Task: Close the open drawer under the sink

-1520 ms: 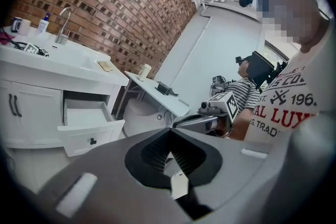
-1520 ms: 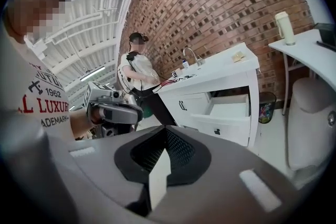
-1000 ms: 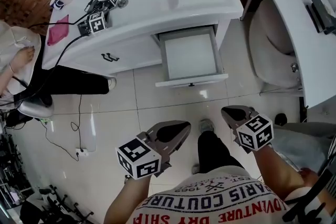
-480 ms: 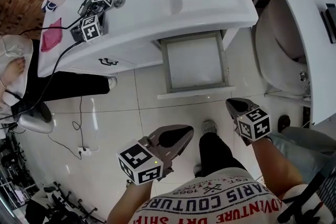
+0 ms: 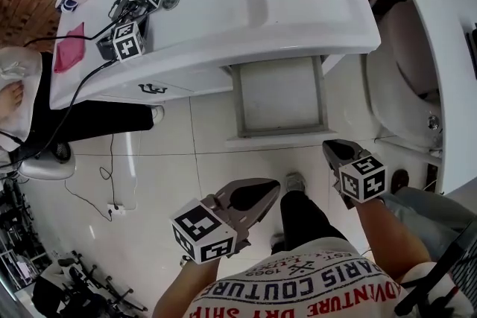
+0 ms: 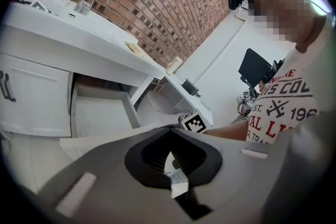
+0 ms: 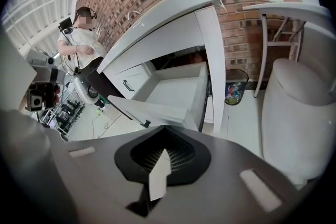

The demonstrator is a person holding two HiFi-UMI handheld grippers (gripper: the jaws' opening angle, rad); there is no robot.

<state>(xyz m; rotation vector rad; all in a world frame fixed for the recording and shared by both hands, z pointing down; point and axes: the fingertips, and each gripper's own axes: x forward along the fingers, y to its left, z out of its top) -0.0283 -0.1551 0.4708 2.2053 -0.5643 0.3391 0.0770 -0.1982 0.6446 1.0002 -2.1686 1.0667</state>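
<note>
The white drawer (image 5: 279, 94) under the sink counter (image 5: 223, 4) stands pulled out and empty, its front panel (image 5: 279, 136) toward me. My right gripper (image 5: 333, 150) hovers shut just off the panel's right end, not touching it. My left gripper (image 5: 270, 188) is shut too, lower and further back over the floor. In the left gripper view the drawer (image 6: 100, 113) lies ahead to the left of the left gripper (image 6: 170, 129). In the right gripper view the drawer (image 7: 173, 89) with its small dark knob (image 7: 147, 123) sits just beyond the right gripper (image 7: 165, 128).
A closed drawer with a dark handle (image 5: 153, 88) is left of the open one. A toilet (image 5: 402, 86) stands to the right. Two spare marker-cube grippers (image 5: 127, 41) and a pink cloth (image 5: 65, 56) lie on the counter. A seated person (image 5: 15, 97) and a floor cable (image 5: 112, 160) are at left.
The view has moved forward over the sink, and the open drawer now lies nearer both grippers. Both grippers stay shut and hold nothing; the drawer stays pulled out.
</note>
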